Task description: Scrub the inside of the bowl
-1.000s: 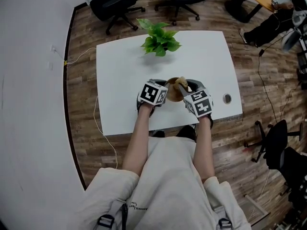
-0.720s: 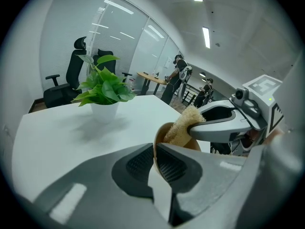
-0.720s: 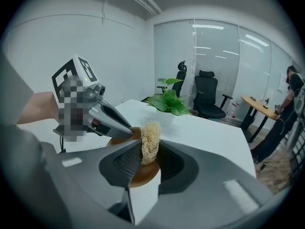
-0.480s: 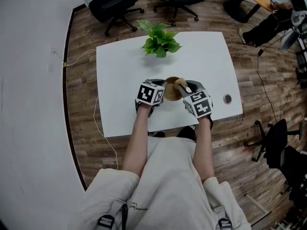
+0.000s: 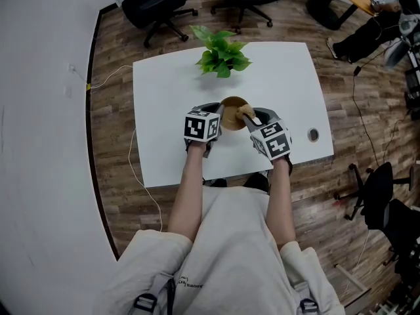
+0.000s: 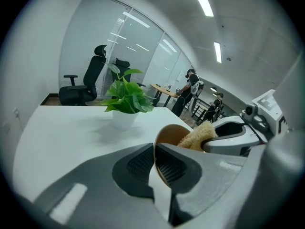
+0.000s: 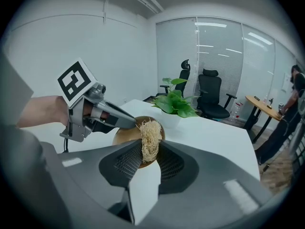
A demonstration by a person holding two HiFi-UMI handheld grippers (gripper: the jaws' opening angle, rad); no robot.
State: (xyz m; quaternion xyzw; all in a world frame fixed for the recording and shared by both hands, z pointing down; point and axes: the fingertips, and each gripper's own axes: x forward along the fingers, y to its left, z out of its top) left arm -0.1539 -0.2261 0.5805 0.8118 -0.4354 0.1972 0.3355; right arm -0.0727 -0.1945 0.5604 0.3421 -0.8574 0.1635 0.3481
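The left hand-held gripper (image 6: 154, 151) has its jaws closed tight on the rim of a brown bowl (image 6: 167, 136), one jaw inside the wall and one outside. The bowl sits at the middle of the white bench (image 5: 164, 110), between the two hand-held grippers, and is tipped so that its opening faces the right one. Whether its base touches the bench cannot be told.

The right hand-held gripper (image 7: 148, 147) clamps a pale, fibrous loofah scrubber (image 7: 150, 138) between its jaws. The free end of the scrubber reaches over the bowl's right rim and lies against the inner wall. From the left gripper view the scrubber shows as a tan tuft poking out of the bowl's mouth, with the right gripper's jaws just behind it.

Beyond the bowl, toward the far edge of the bench, stands a leafy green plant in a white pot (image 5: 222, 58), well apart from the grippers. A round cable grommet (image 5: 312, 134) is set into the bench near its right edge. Black office chairs (image 5: 154, 5) stand on the wooden floor past the far side.
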